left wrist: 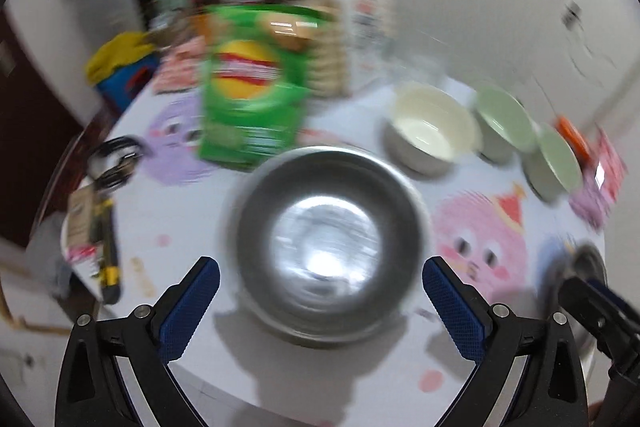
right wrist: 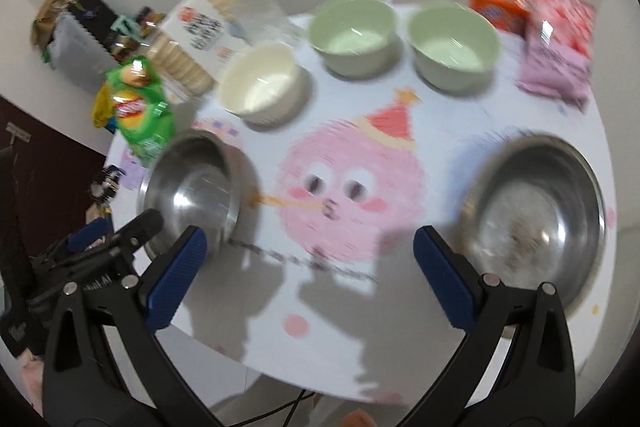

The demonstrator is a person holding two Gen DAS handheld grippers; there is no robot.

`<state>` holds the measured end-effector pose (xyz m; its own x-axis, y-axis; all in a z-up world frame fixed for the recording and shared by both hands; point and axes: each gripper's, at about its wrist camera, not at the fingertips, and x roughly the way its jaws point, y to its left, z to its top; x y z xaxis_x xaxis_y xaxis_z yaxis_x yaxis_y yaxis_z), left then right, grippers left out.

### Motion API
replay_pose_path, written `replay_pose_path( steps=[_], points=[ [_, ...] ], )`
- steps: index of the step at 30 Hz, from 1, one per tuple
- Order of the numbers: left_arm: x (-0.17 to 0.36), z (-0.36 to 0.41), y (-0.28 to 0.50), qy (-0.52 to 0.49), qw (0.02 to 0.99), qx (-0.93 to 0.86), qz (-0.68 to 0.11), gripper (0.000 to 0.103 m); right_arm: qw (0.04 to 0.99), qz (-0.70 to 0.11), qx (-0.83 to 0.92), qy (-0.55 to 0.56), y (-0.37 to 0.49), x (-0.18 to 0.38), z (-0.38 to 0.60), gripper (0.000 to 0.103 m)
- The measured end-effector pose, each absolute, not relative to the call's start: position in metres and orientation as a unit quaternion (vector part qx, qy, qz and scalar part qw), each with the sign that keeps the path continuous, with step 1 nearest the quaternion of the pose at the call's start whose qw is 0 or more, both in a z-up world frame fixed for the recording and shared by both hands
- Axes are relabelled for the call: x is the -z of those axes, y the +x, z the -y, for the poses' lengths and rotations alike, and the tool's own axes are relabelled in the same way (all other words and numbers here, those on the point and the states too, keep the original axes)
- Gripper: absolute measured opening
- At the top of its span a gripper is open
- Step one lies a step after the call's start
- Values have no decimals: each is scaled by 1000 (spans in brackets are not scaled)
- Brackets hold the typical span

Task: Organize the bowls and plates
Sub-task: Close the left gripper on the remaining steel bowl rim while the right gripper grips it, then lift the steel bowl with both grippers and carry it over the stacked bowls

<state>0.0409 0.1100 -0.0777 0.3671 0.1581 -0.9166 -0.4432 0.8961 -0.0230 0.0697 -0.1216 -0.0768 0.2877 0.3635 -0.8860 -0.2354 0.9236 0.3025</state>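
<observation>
Steel bowl, left: a steel bowl (left wrist: 330, 247) stands upright on the tabletop (left wrist: 172, 211), directly ahead of the left tongs (left wrist: 320, 291), close to the near edge.
Left tongs: spread wide apart, holding nothing; the blue pads (left wrist: 190, 307) flank the bowl's near rim without touching it.
Steel bowl, right: a second steel bowl (right wrist: 538, 215) sits near the tabletop's right edge, beside the right finger of the right tongs (right wrist: 310, 275).
Right tongs: wide apart and empty, above the near edge.
Ceramic bowls: a cream bowl (right wrist: 262, 85) and two green bowls (right wrist: 354, 35), (right wrist: 454, 47) form a row at the far side, set close together, each upright.
Open room: the pink cartoon print (right wrist: 348, 187) marks a bare stretch between the two steel bowls and the far row.
Far-left clutter: a green chip bag (left wrist: 254, 87) stands just beyond the left steel bowl; a biscuit box (right wrist: 196, 39) is behind the cream bowl.
Far-right corner: a pink packet (right wrist: 558, 43) and an orange box (right wrist: 496, 5) lie at the edge.
</observation>
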Motion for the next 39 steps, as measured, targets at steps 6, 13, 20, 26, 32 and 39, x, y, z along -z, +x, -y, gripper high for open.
replay_pose_path(
  steps=[6,13,20,26,32,39],
  points=[
    [90,-163,33,-180,797,-218,-533,103,766,-604,-213,52,84,94,66,103],
    [117,-183,41,-172,790,-204,-553,103,732,-648,-208,16,98,121,20,103],
    [153,-187,51,-153,772,-177,-590,84,714,-673,-192,26,112,151,6,103],
    [169,-186,56,-143,762,-165,-610,57,698,-689,-194,15,114,170,-4,64],
    [177,-187,57,-149,752,-155,-623,34,675,-713,-189,33,112,196,-5,19],
    [173,-181,59,-115,760,-149,-622,20,674,-711,-197,48,113,196,-1,12]
  ],
)
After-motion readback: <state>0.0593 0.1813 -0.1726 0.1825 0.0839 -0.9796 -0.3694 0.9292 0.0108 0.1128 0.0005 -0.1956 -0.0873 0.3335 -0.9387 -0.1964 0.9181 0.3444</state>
